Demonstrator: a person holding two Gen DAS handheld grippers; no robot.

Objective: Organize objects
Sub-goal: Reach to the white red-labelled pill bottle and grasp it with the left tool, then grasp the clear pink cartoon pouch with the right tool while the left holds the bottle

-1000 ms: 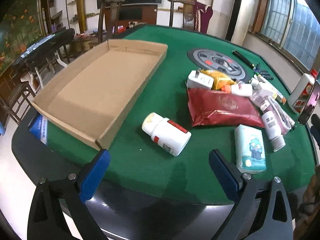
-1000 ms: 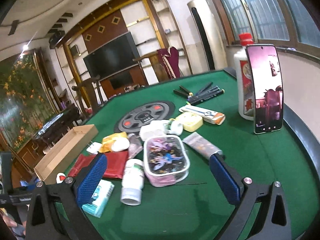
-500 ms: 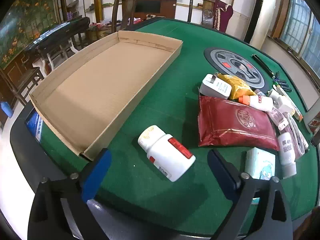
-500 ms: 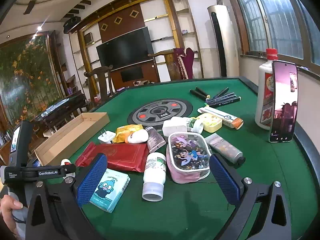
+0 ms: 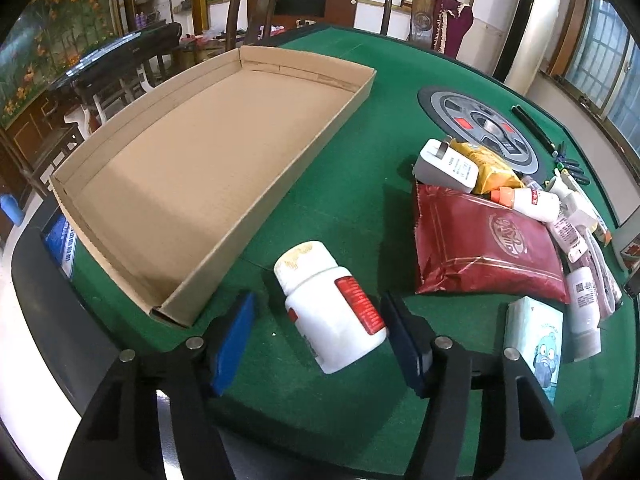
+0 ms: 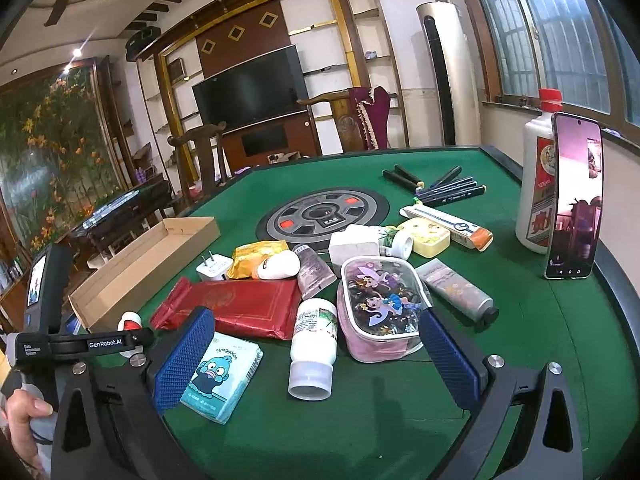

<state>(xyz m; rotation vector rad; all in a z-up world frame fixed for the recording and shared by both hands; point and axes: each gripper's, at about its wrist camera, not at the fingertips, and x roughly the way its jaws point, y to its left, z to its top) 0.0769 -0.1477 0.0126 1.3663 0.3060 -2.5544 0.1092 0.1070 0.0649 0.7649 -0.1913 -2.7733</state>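
A white pill bottle [image 5: 332,312] with a red label lies on its side on the green table [image 5: 360,208], just right of an empty cardboard tray [image 5: 208,168]. My left gripper [image 5: 320,340] straddles the bottle and its jaws are closing. The right pad is at the bottle's side, and a gap remains at the left pad [image 5: 236,340]. My right gripper [image 6: 316,360] hovers open over a pile of items: a white capped bottle [image 6: 312,332], a cartoon tissue pack [image 6: 220,376] and a pink pouch [image 6: 380,304]. In the right wrist view a hand [image 6: 20,412] holds the left gripper [image 6: 80,346] by the pill bottle [image 6: 130,322].
Right of the pill bottle lie a red foil packet [image 5: 480,248], a white plug [image 5: 444,168], a yellow packet [image 5: 492,168] and tubes. Pens [image 6: 444,188], a phone [image 6: 572,200] leaning on a white liquor bottle [image 6: 536,168], and a round centre hub [image 6: 320,216] lie farther back. Chairs stand beyond the table.
The left gripper moved in toward the pill bottle, which now lies between its fingers, and the jaws narrowed from wide open. The right gripper shifted slightly and stays open.
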